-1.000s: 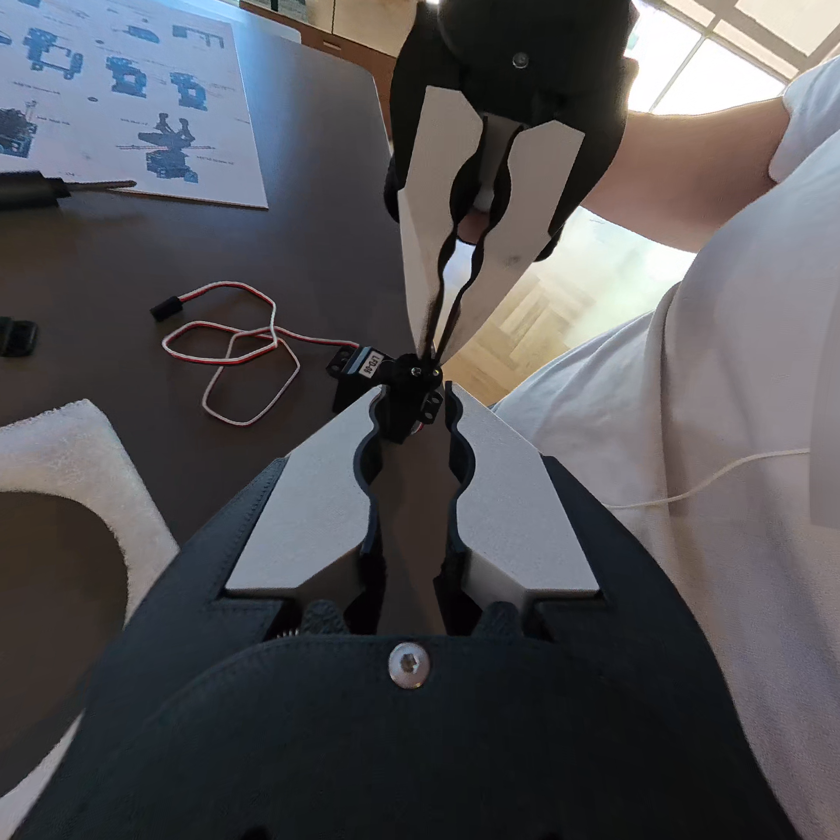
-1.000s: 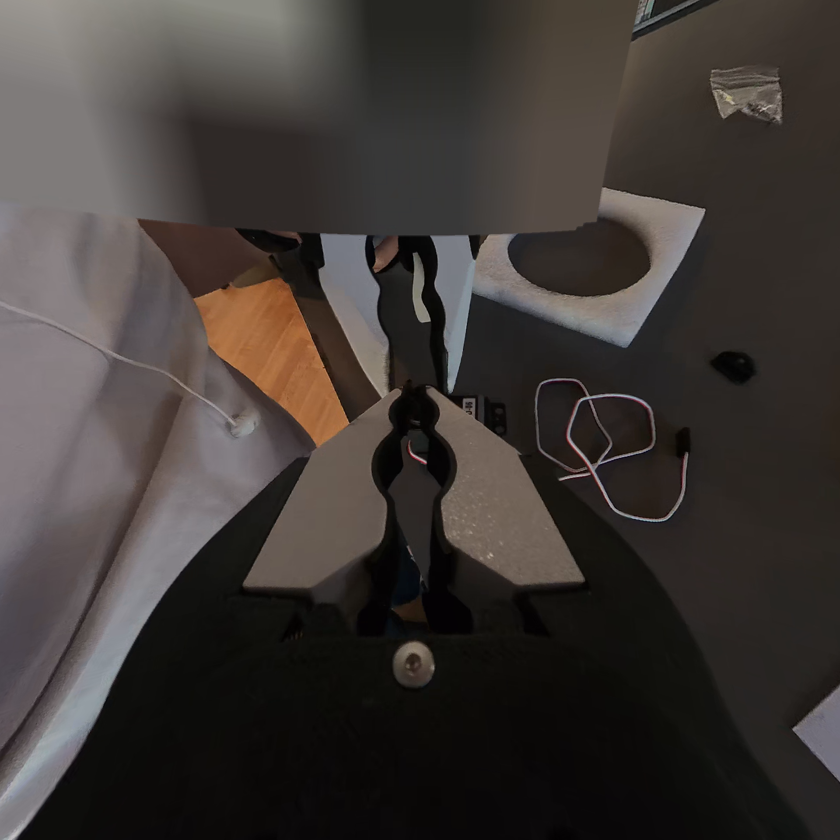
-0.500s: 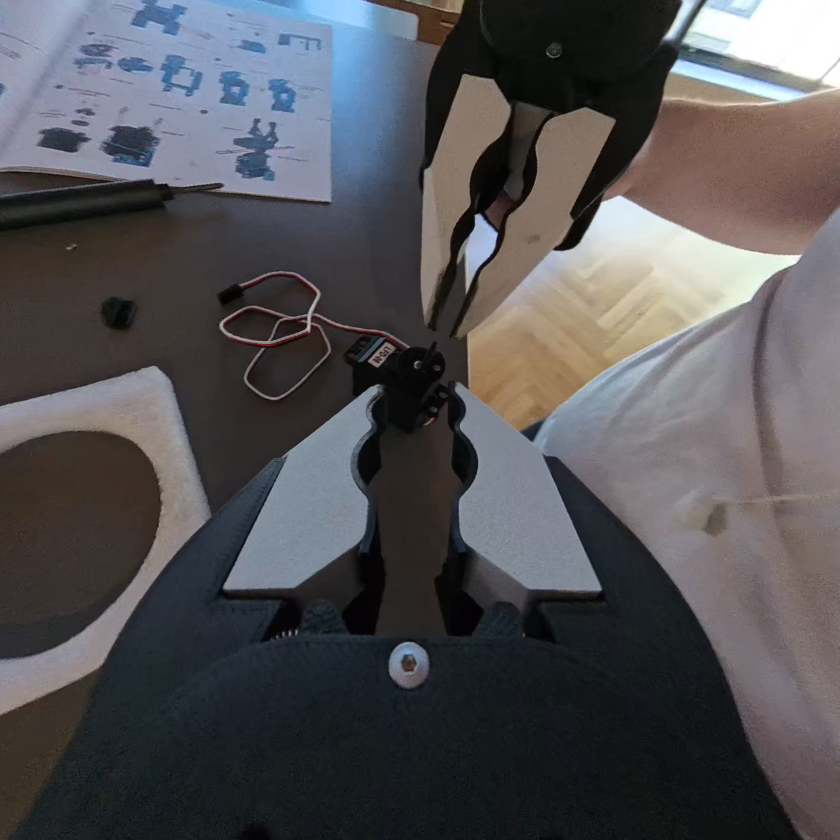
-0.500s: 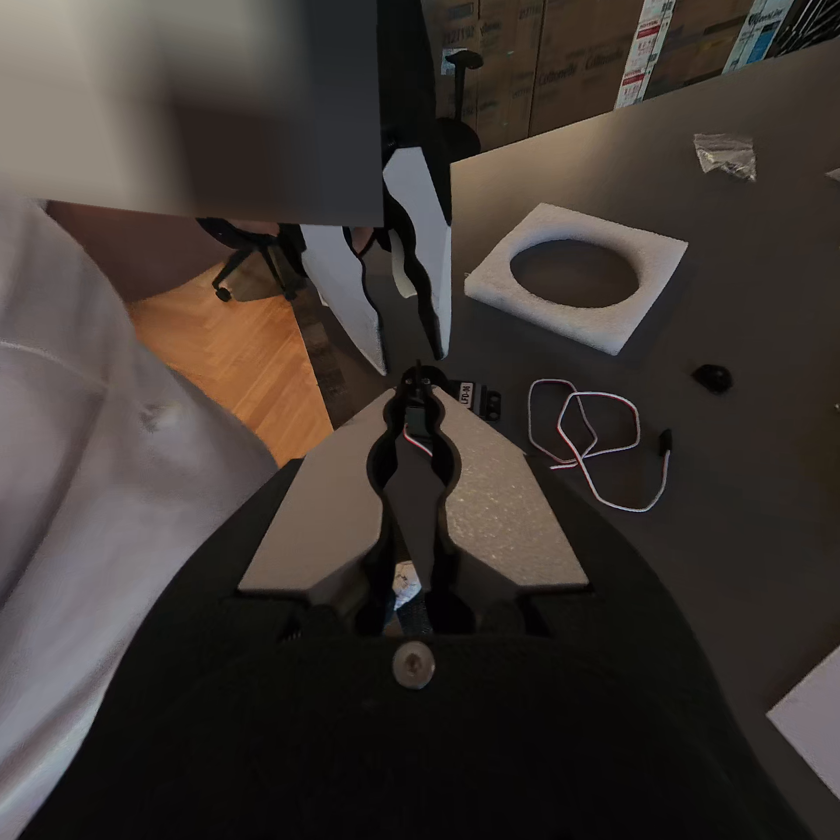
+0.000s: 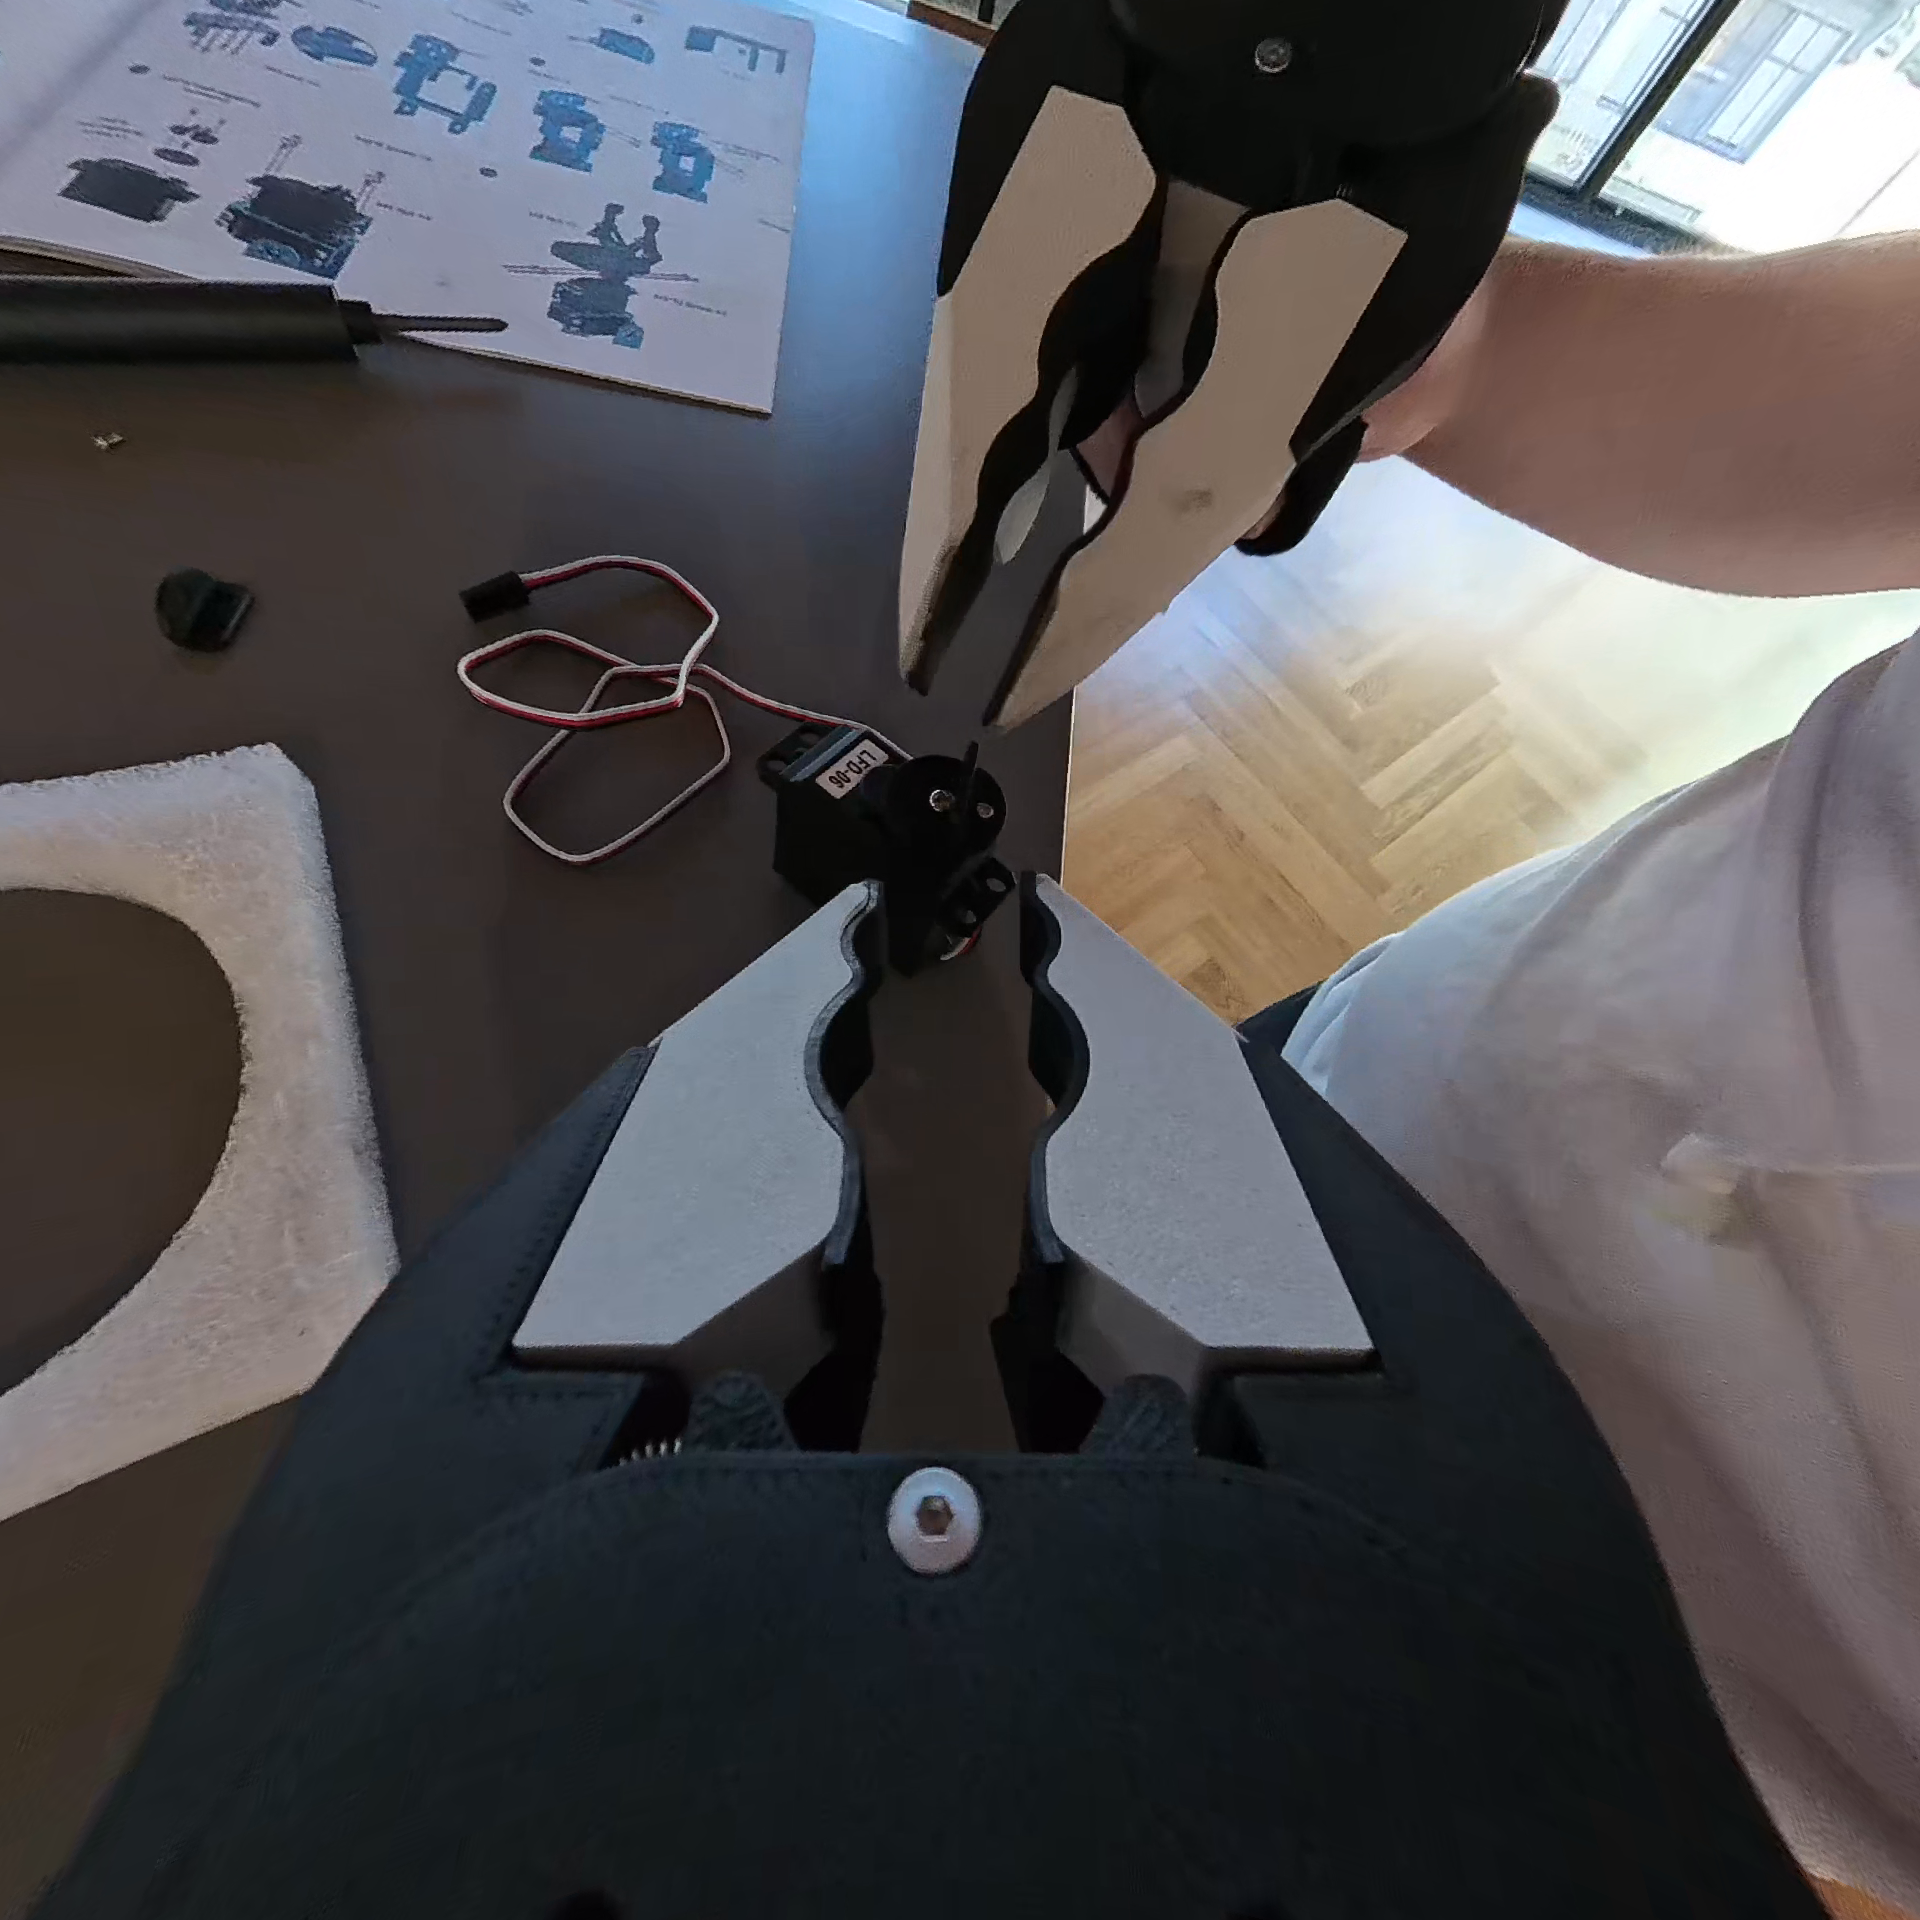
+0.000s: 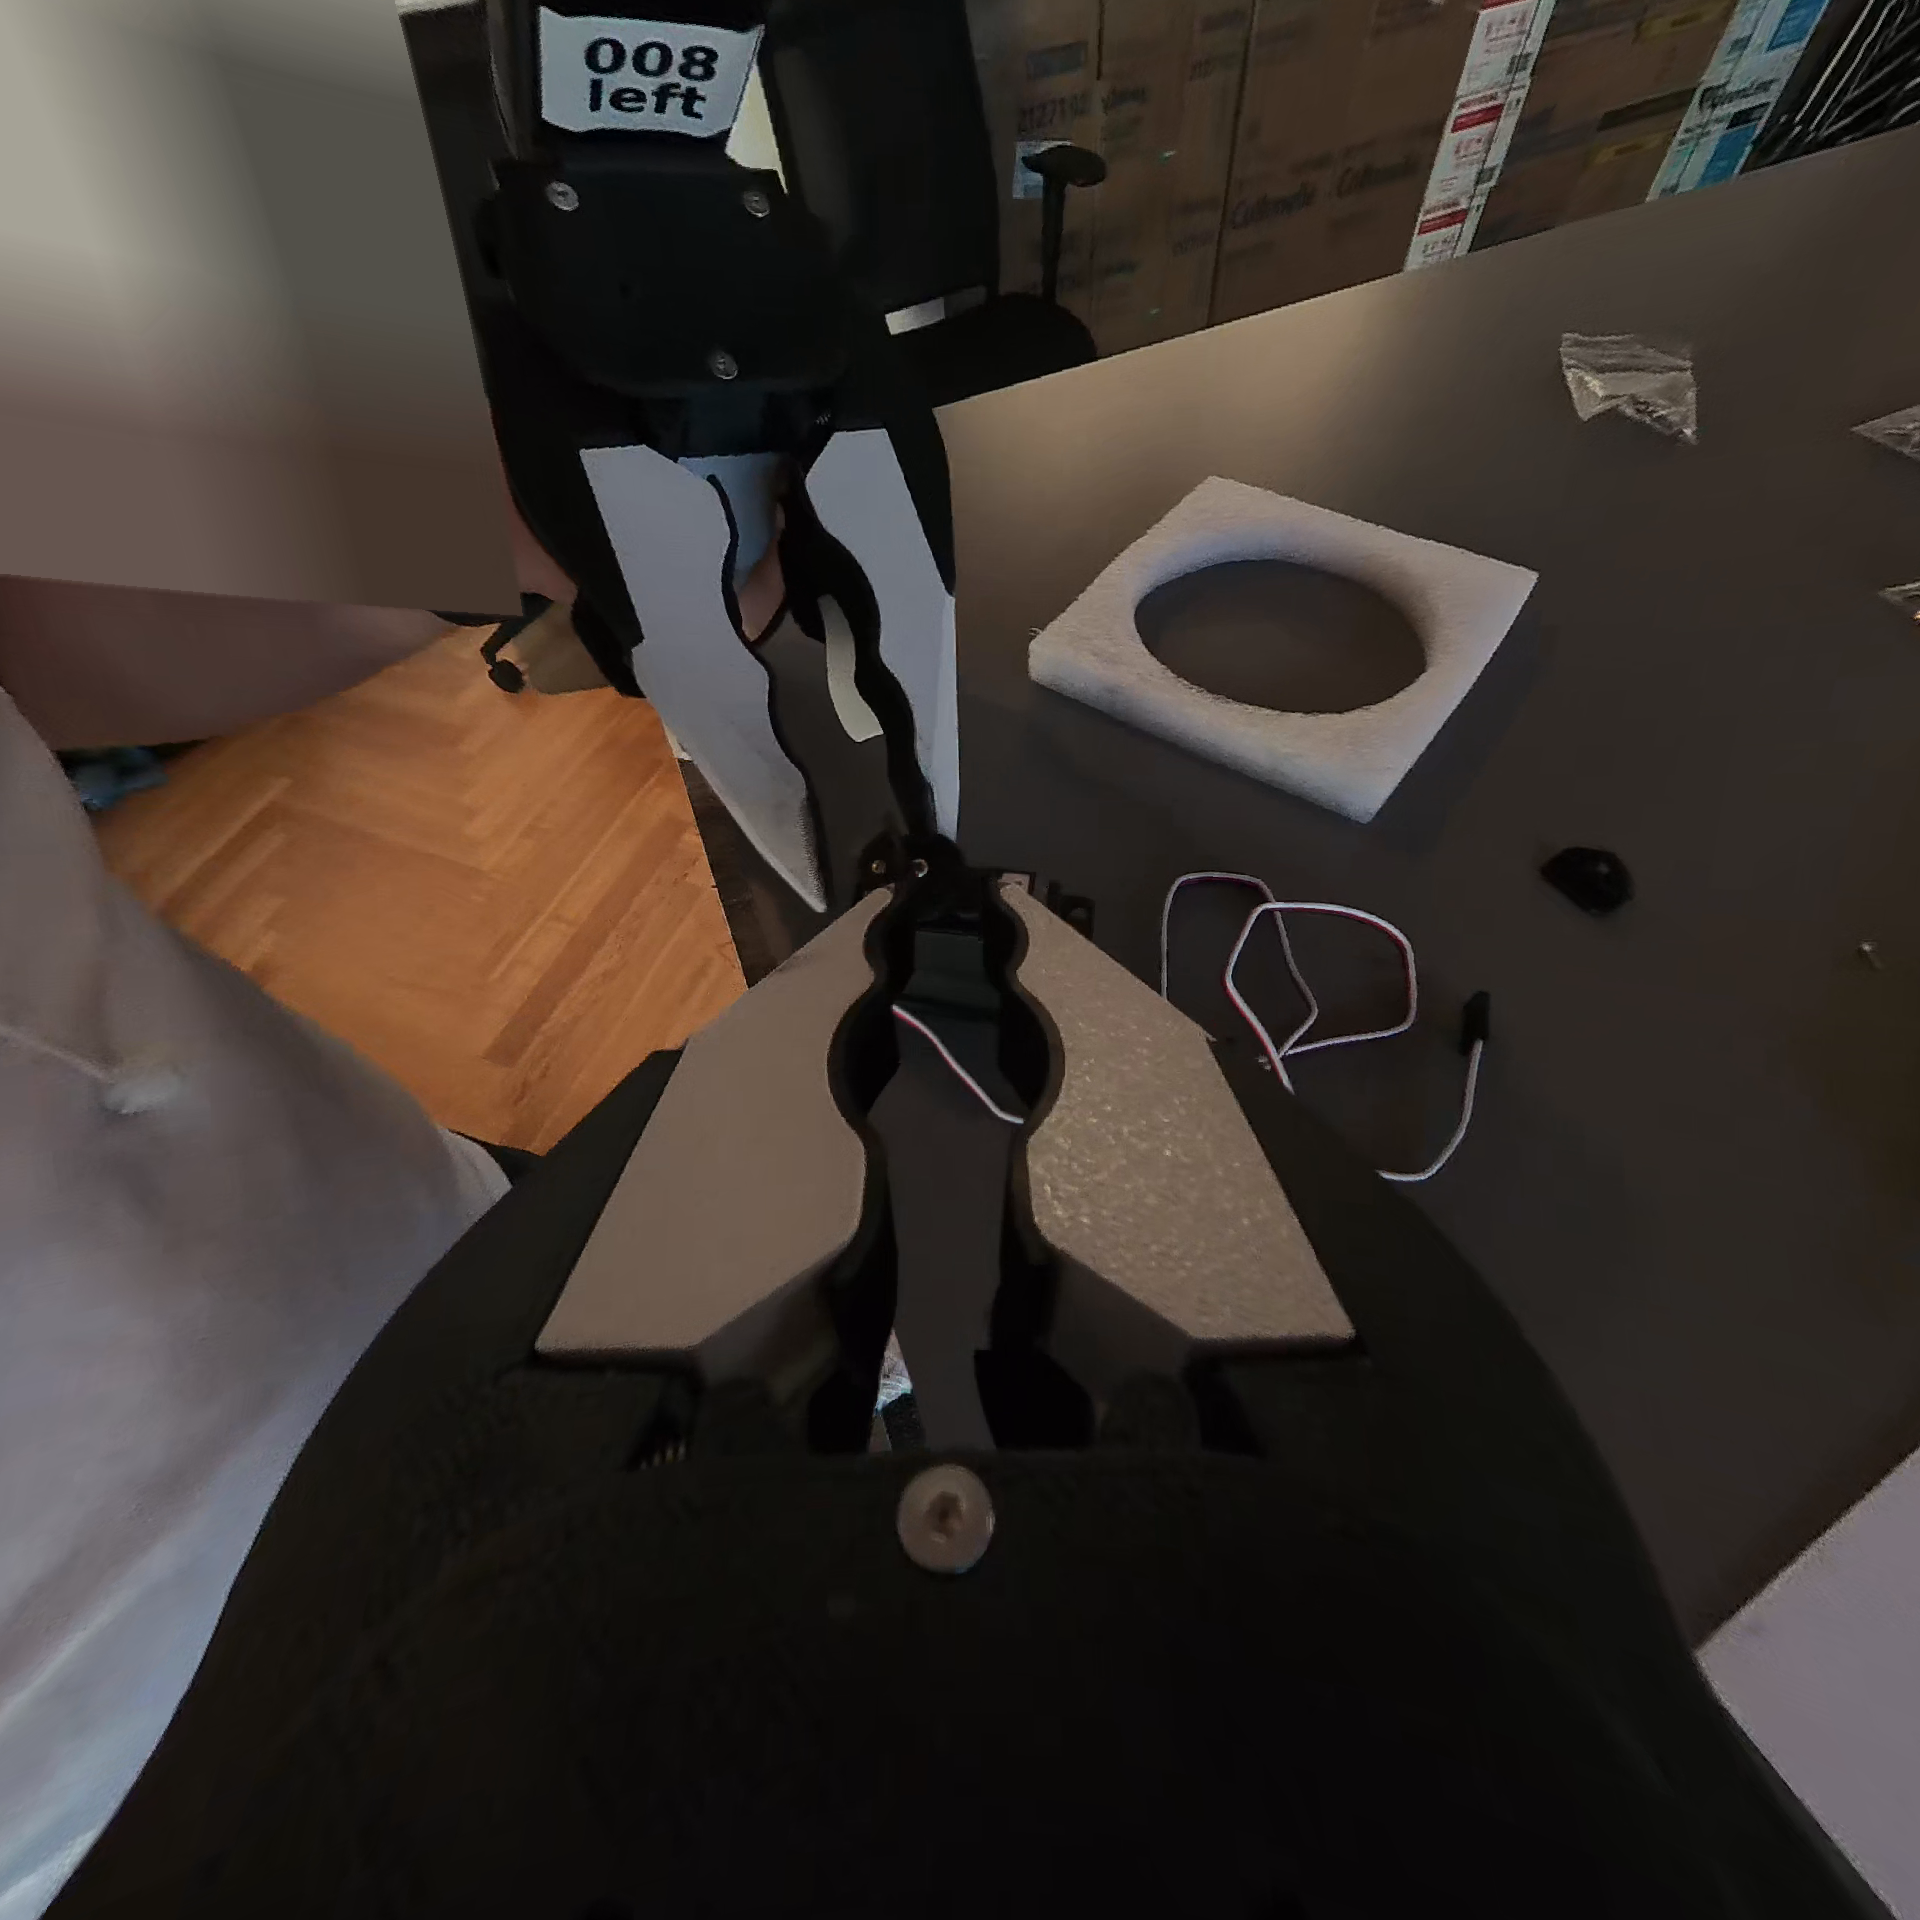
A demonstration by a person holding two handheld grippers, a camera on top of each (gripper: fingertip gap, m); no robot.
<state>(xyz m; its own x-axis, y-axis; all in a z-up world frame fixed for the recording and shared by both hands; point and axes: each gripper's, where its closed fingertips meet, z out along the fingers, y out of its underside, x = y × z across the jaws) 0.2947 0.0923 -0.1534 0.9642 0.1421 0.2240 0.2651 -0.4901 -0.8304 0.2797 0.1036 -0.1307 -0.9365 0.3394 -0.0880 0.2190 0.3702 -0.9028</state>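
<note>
Two left gripper fingers were clenched on the near end of a black servo, whose body lay just beyond their tips on the dark table. A thin black pin stood up from its round horn. The table edge ran right beside the right-hand fingertip, with wooden floor past it. The servo's looped wire lay beyond the left-hand finger and a white foam frame well apart on that side. The right gripper hung just above the pin, fingers slightly parted, grasping nothing.
</note>
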